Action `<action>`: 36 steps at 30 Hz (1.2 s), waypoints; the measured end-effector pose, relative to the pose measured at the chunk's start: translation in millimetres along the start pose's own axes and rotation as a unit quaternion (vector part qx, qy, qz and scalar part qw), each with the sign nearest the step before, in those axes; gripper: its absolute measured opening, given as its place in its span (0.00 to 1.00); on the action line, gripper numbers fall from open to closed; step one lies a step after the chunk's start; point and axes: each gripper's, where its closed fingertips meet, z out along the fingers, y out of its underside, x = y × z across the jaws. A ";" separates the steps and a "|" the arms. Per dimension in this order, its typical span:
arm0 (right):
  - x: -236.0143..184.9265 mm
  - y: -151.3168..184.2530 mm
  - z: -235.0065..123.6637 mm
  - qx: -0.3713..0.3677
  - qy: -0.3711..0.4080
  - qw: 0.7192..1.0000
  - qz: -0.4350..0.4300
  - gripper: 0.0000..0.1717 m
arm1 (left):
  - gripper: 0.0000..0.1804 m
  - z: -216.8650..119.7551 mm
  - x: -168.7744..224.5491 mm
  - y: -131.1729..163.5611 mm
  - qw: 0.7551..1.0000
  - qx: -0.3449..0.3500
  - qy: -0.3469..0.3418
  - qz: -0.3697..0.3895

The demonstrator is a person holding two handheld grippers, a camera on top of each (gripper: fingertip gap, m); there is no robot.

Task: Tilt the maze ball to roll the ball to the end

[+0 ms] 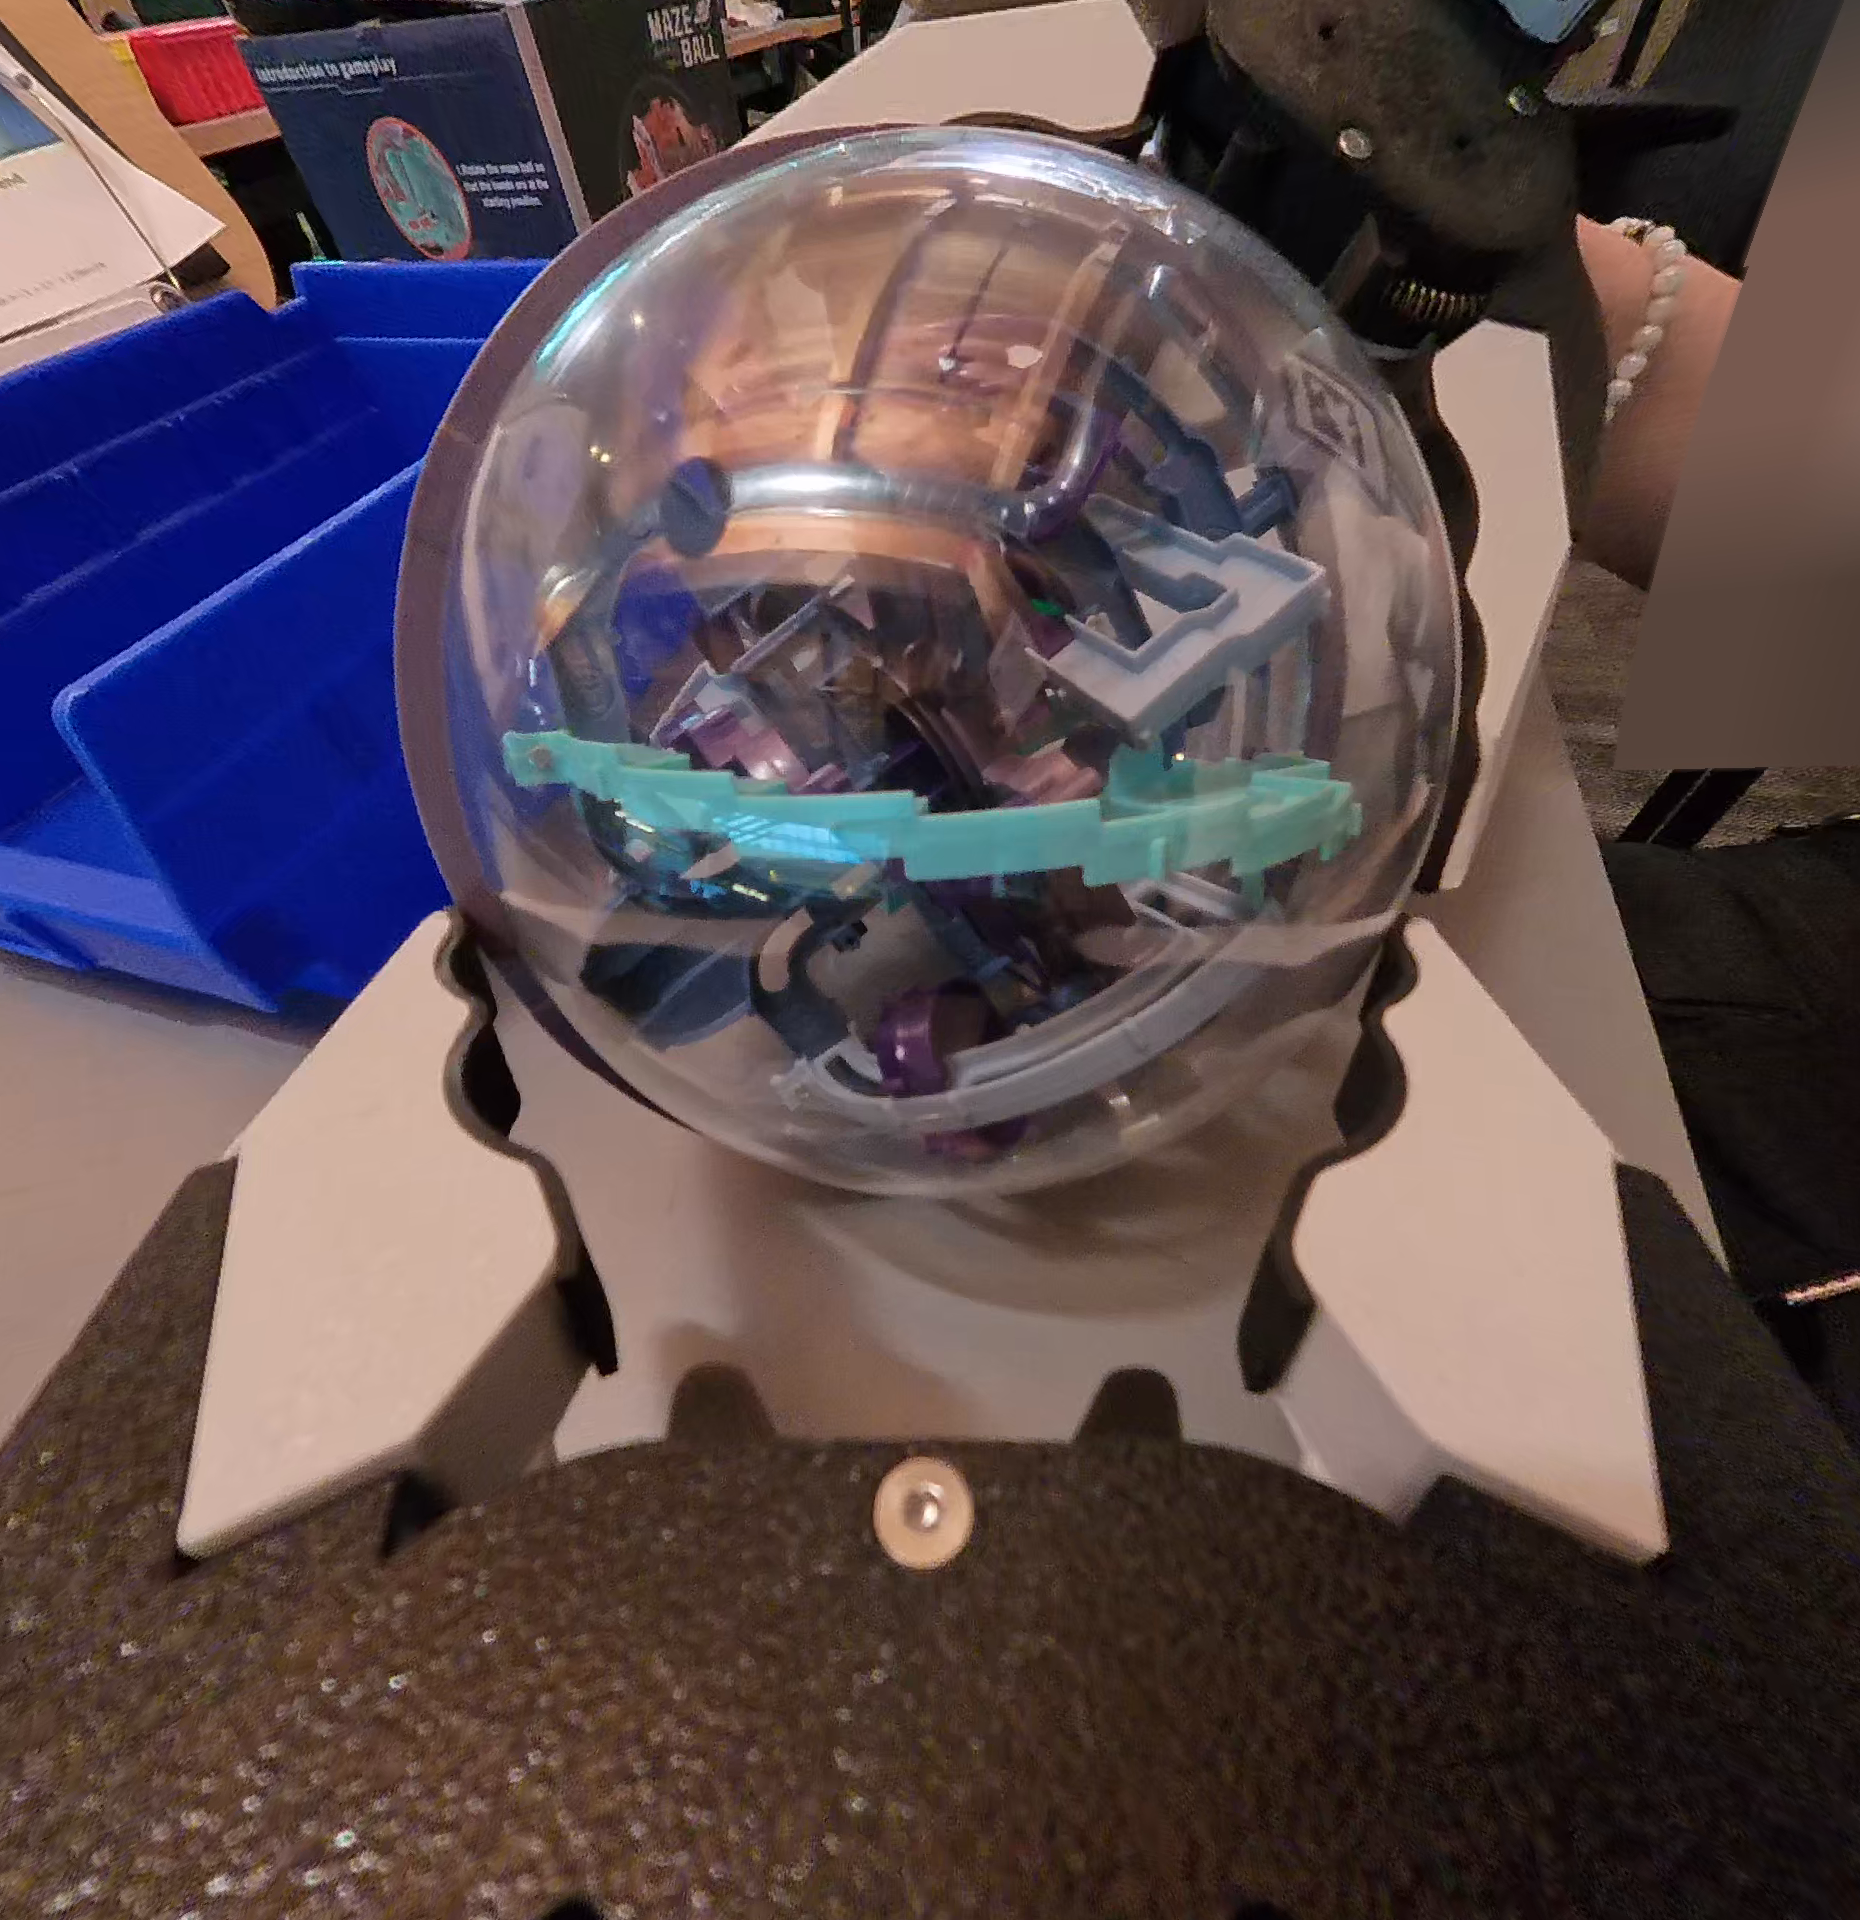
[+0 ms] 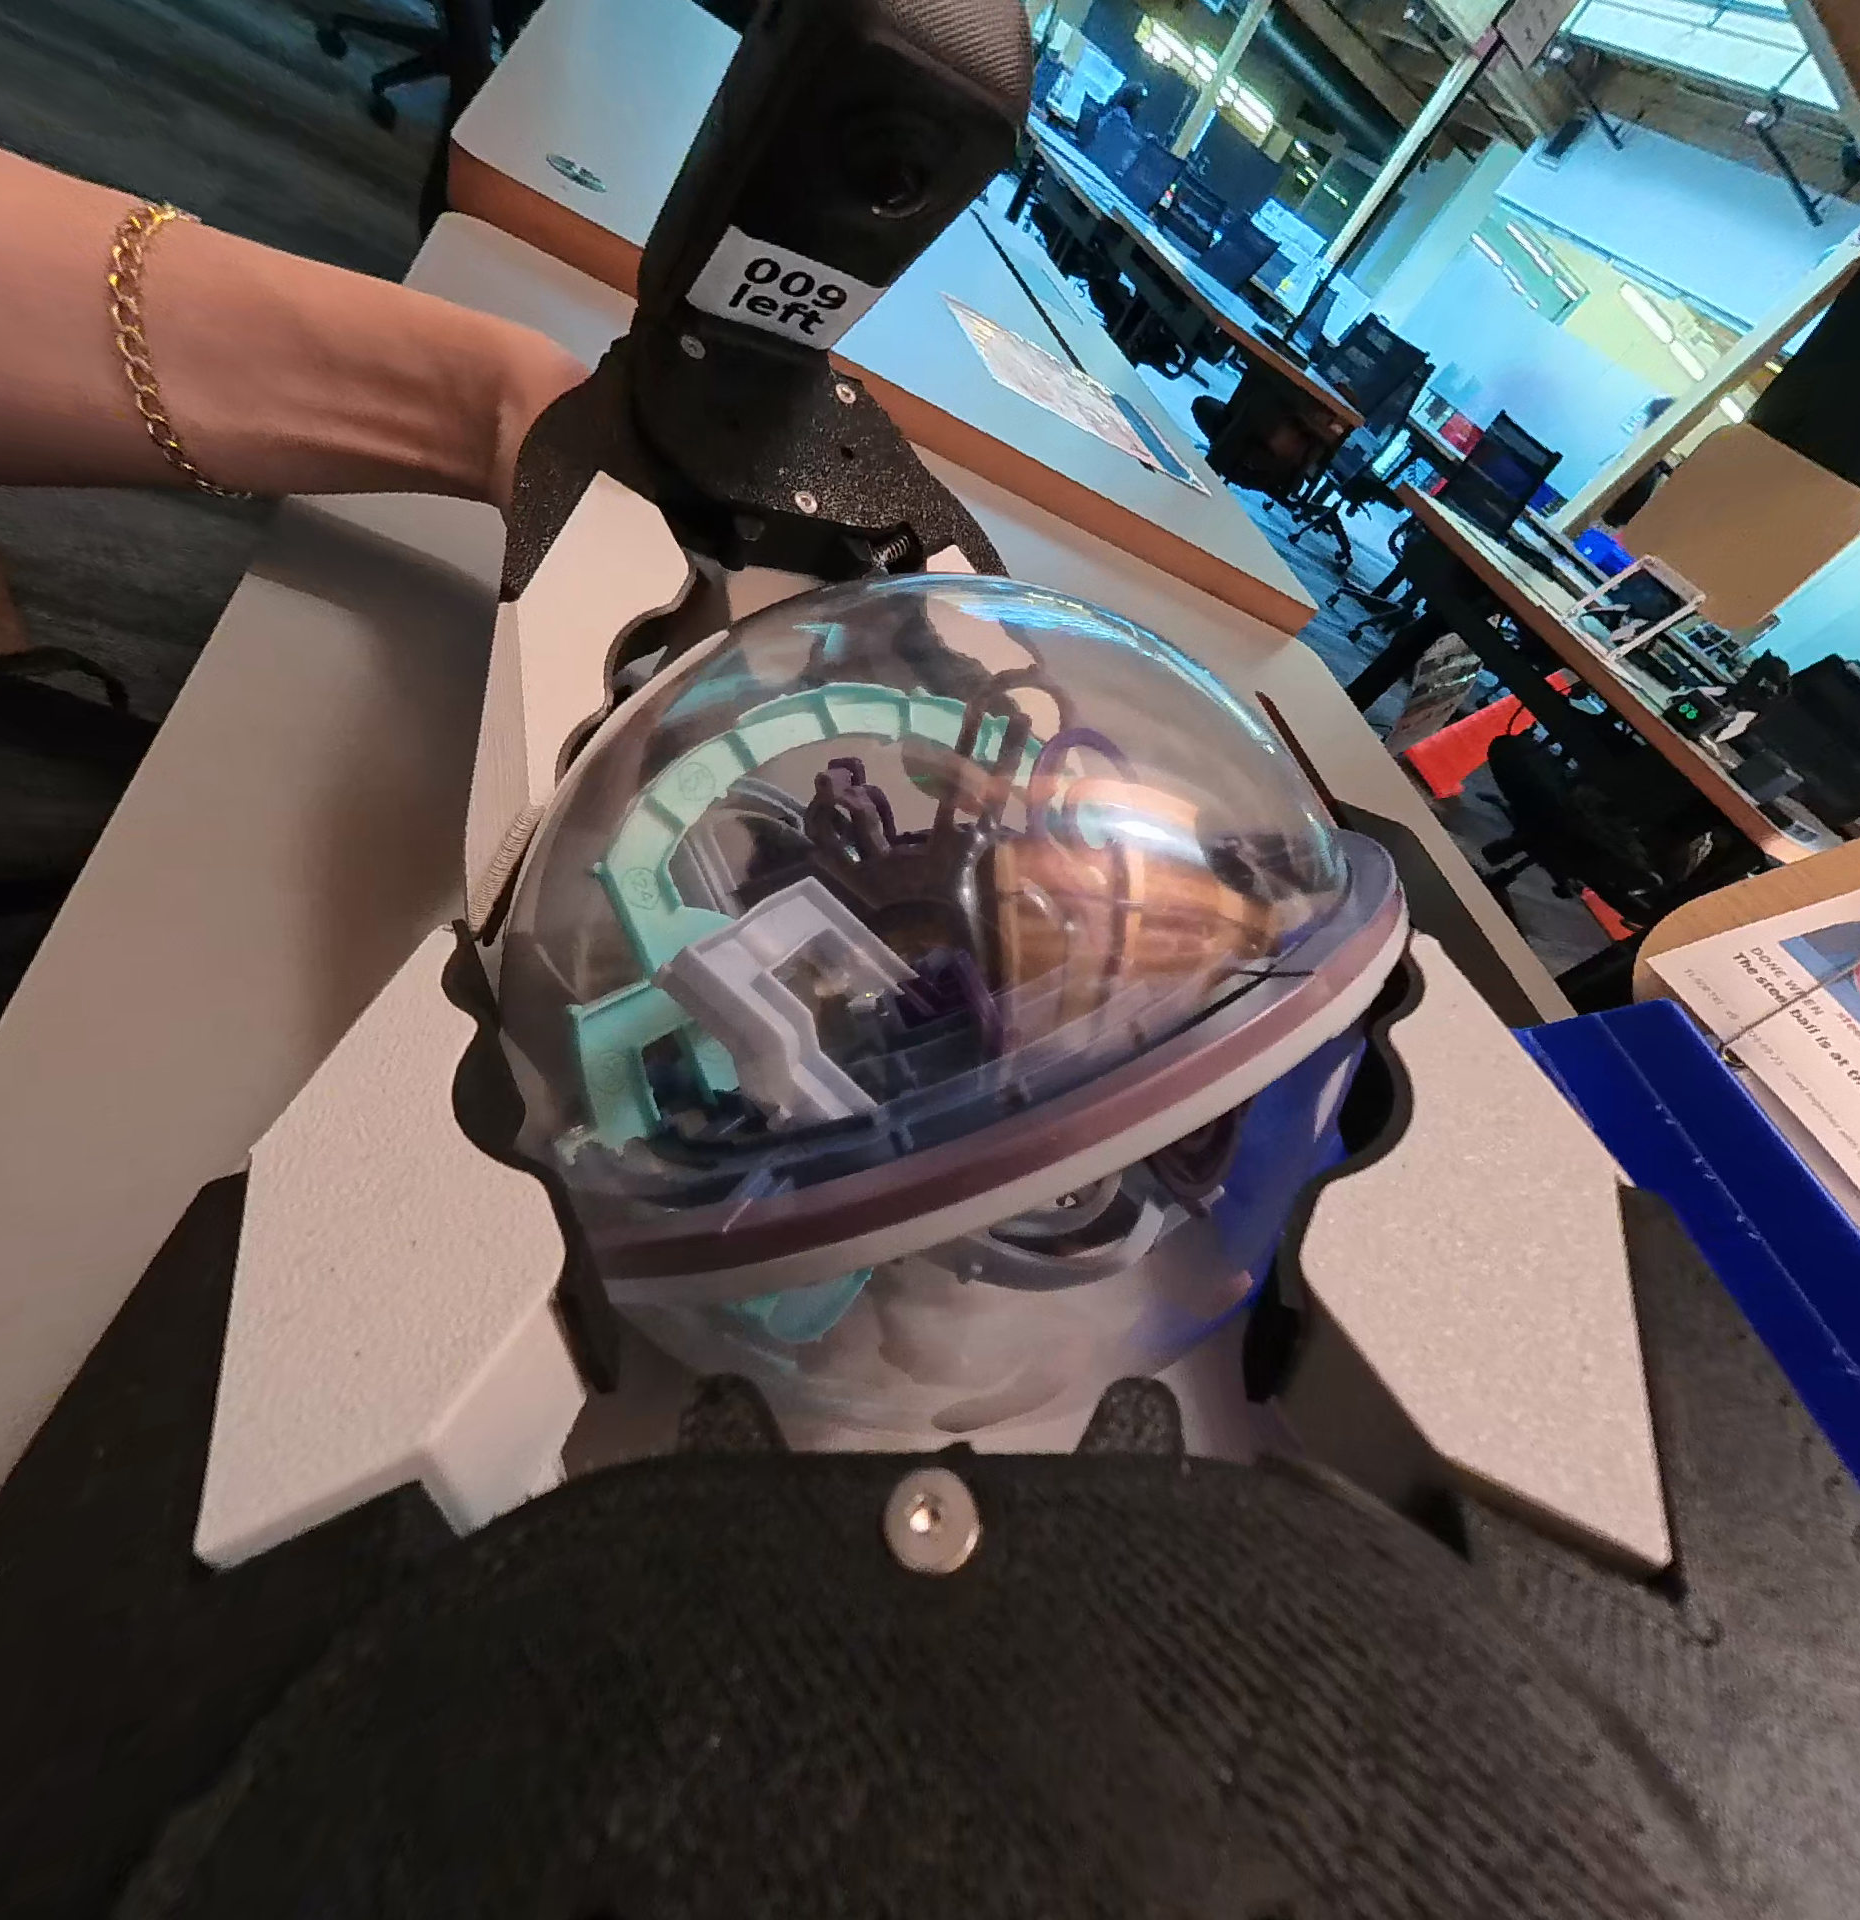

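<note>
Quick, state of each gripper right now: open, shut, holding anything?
Left gripper: closed on the maze ball, fingers against its sides.
Right gripper: closed on the same maze ball from the opposite side.

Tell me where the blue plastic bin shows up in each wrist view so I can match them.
Left wrist view: blue bin fills the left edge, left of the maze ball.
Right wrist view: blue bin sits at the right edge, lower right of the ball.
Shared landmark: the ball's teal track.

An open-plan office or lab hall — long rows of desks (image 2: pixel 1196 343) with monitors (image 2: pixel 1518 457) and black swivel chairs (image 2: pixel 1248 436), glass partitions, high industrial ceiling.
</note>
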 end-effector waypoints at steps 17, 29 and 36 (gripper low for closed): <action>-2.2 0.2 -5.1 0.021 0.016 1.000 -0.009 0.92 | 0.83 -1.9 2.1 5.4 1.000 -0.014 0.009 0.021; -3.0 1.2 -6.7 0.043 0.039 0.998 -0.028 0.92 | 0.85 6.8 2.9 17.1 0.997 -0.059 -0.002 0.040; -1.1 3.0 -8.2 0.047 0.038 0.998 -0.019 0.92 | 0.86 10.8 0.2 22.9 0.995 -0.082 -0.022 0.055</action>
